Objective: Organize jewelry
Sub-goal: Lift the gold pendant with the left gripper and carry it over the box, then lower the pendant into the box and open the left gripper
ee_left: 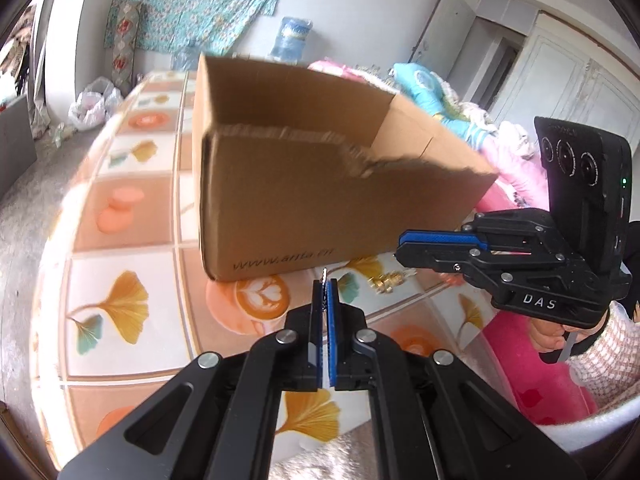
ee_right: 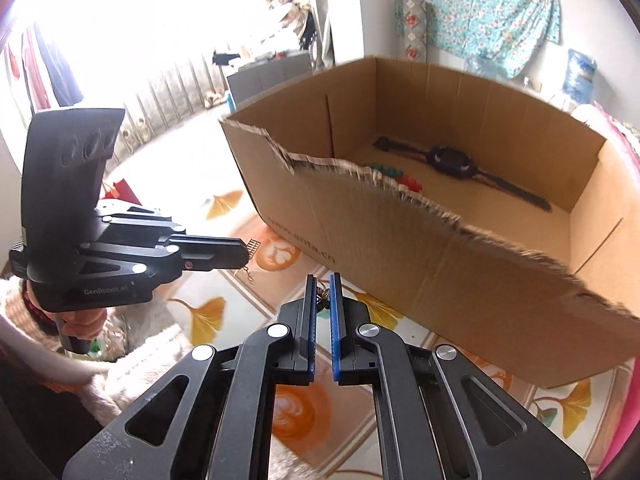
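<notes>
My left gripper (ee_left: 325, 286) is shut on a small flat gold earring (ee_right: 254, 245), whose edge pokes out above the pads; a thin hook dangles under it. In the right wrist view the left gripper (ee_right: 246, 251) hovers left of the cardboard box (ee_right: 420, 264). My right gripper (ee_right: 323, 285) is shut on a small dark-and-gold piece (ee_right: 322, 299) above the table. The left wrist view shows the right gripper (ee_left: 398, 250) near the box's front corner, with gold beads (ee_left: 386, 282) just below; I cannot tell whether they hang or lie there. Inside the box lie a black watch (ee_right: 452, 160) and coloured beads (ee_right: 400, 178).
The box has a torn front rim (ee_left: 352, 152) and stands on a table with a leaf-and-coffee patterned cloth (ee_left: 116, 308). A person's hands and fuzzy sleeves (ee_right: 132, 356) hold both tools. Pink bedding (ee_left: 532, 360) lies to the right, and a water jug (ee_left: 290, 38) stands behind.
</notes>
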Available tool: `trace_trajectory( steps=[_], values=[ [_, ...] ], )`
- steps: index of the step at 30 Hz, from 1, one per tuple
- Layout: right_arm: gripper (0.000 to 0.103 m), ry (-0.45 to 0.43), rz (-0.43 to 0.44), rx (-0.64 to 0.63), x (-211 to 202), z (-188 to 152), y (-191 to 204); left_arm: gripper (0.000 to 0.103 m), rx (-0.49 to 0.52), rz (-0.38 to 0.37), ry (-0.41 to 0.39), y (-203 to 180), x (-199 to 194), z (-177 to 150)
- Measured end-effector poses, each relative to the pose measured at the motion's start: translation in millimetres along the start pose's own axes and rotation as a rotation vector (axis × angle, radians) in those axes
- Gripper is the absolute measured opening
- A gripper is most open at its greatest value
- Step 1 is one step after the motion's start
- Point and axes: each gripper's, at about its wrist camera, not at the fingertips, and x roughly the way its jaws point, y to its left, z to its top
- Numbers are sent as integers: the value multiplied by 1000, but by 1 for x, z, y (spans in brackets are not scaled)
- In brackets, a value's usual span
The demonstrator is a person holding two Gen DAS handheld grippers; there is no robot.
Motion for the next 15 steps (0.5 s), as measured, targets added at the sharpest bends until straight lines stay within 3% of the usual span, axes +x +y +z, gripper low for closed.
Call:
trace_trajectory(
  steps=[4, 8, 11, 15],
  values=[
    [4, -134, 30, 10, -42, 13, 1, 1, 57, -51, -113, -25, -39, 24],
    [4, -233, 28, 25, -68, 36, -8, 1, 97, -99, -158, -38, -47, 63],
    [4, -247, 0, 57, -71, 57, -31, 1, 92, -131, -103, -40, -27, 97],
    [4, -160, -44, 161, -49, 77, -75, 1, 51, -110, 42, -30, 23, 137]
  ],
)
